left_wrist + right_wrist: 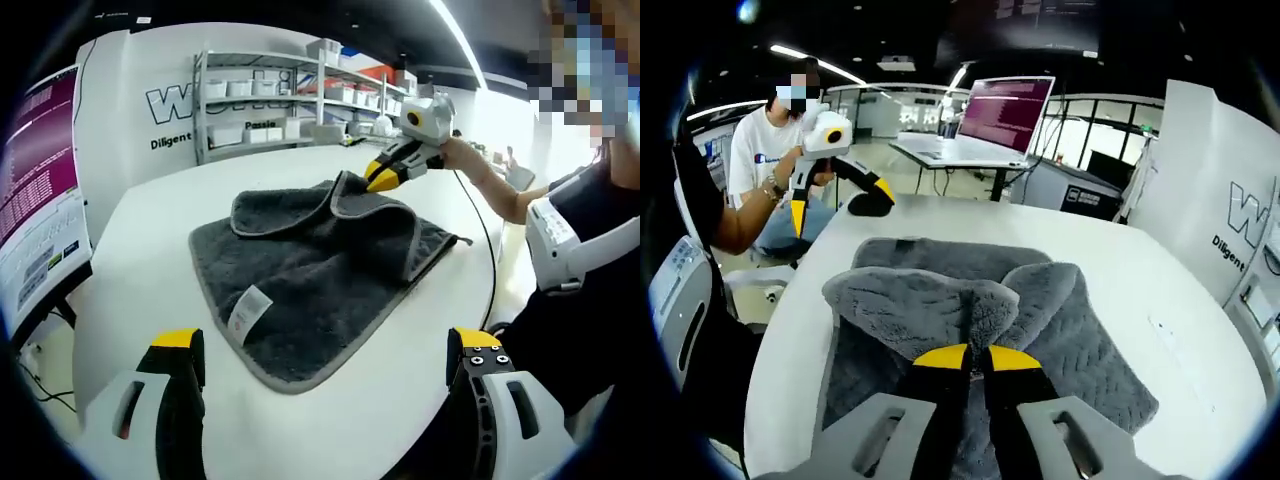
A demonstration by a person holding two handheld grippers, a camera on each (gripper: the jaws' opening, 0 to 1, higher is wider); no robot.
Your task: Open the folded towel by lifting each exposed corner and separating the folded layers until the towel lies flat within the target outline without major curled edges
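Towel (320,270) lies on the white table (140,220), far corner pinched between the closed jaws of the right gripper (967,357). Left gripper (325,350) hovers nearer, jaws apart, holding nothing.

An indoor robotics lab or demonstration workspace, open-plan and brightly lit. A large white round table (140,215) stands in the middle. Beyond it, metal shelving (290,100) holds rows of white bins and boxes against a white wall with large printed lettering (185,105). A monitor (40,210) at the left shows pink and white text. On the other side, a second screen (1005,110) stands on a desk (950,152), beneath ceiling strip lights (815,60) and before glass partitions.
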